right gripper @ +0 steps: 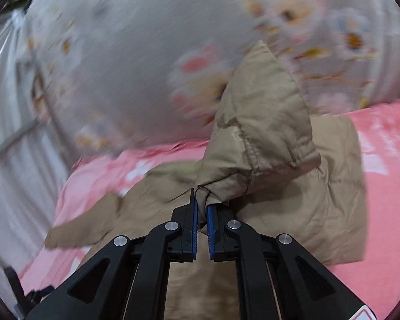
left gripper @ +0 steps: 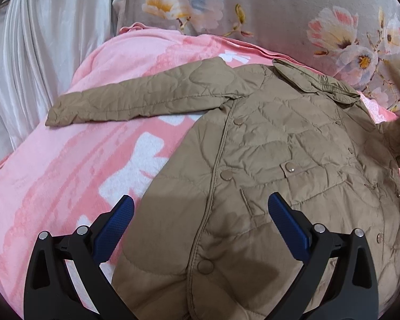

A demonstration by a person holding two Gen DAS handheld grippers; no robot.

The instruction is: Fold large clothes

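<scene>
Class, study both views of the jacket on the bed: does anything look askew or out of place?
Nothing damaged. The tan jacket lies lopsided: one sleeve lies spread flat on the pink blanket, while the right gripper pinches the other sleeve's cuff and holds it raised.

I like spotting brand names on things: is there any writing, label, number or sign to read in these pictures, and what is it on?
No readable text anywhere.
Jacket: no label or brand shows; its snap buttons are plain.
Pink blanket: only white shapes, no letters.
Floral cloth: flowers only.
Right gripper, shut on the jacket's sleeve cuff: a red-edged sticker at the bottom edge is cut off, nothing legible.
Left gripper: no markings.
</scene>
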